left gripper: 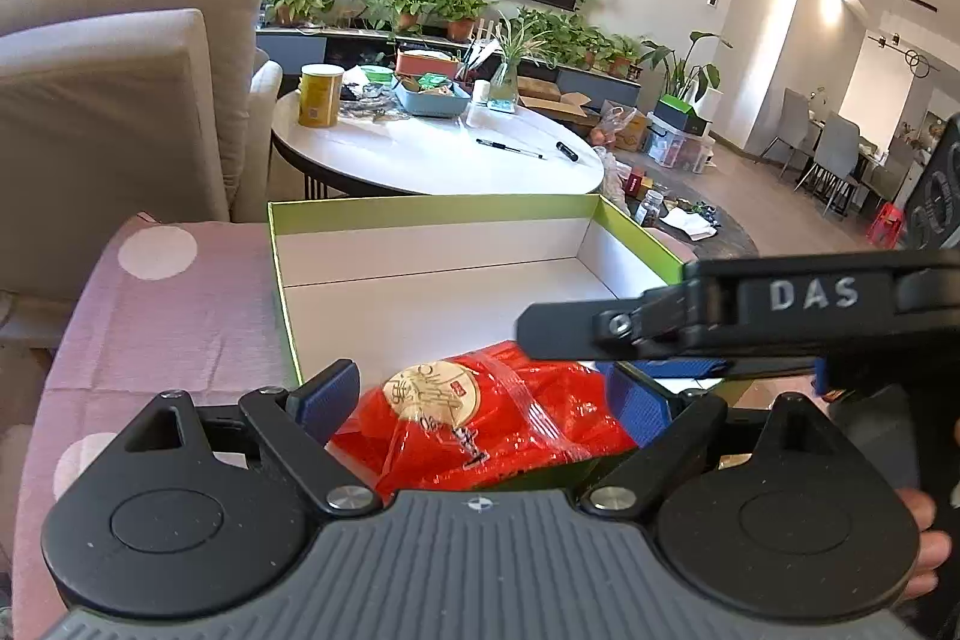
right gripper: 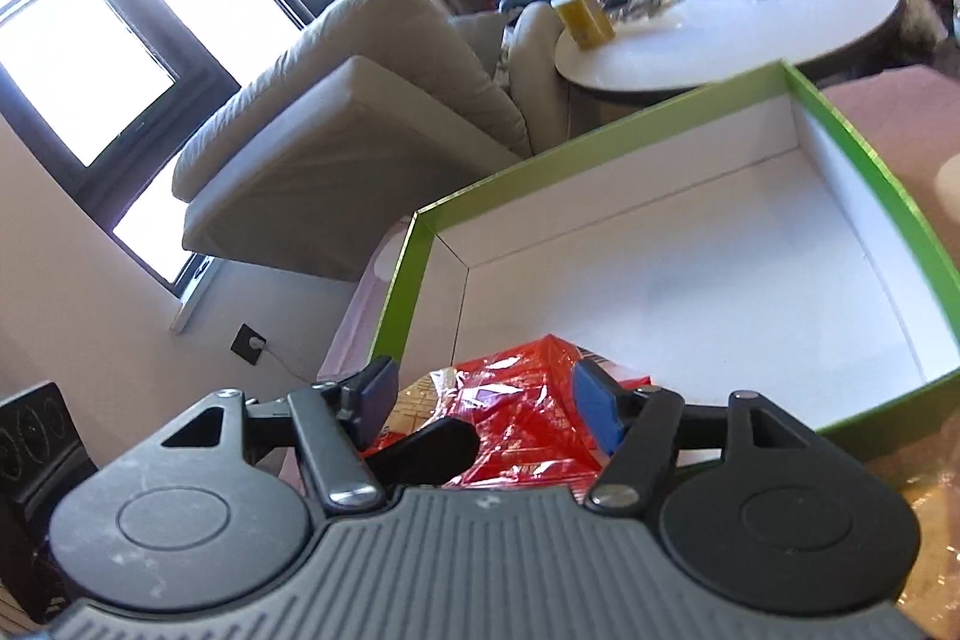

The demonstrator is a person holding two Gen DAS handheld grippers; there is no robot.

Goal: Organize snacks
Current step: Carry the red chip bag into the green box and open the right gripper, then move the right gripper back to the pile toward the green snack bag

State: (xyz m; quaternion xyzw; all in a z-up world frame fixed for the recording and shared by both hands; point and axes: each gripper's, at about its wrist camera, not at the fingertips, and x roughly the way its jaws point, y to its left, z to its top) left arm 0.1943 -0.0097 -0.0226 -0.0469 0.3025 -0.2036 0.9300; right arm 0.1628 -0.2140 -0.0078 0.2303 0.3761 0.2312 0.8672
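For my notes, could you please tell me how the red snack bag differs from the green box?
The bag is crinkled, glossy red plastic; the box is rigid, green outside and white inside. The bag is small and full; the box is far larger and otherwise empty. Both sit on the pink cloth.

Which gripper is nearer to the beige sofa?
Left. The left gripper sits on the sofa side of the red snack packet; the right gripper reaches in from the opposite side, farther from the sofa.

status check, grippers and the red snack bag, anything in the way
Left gripper astride red snack bag, right gripper at it too. Grip unclear on both. Green box otherwise empty. Nothing blocking.
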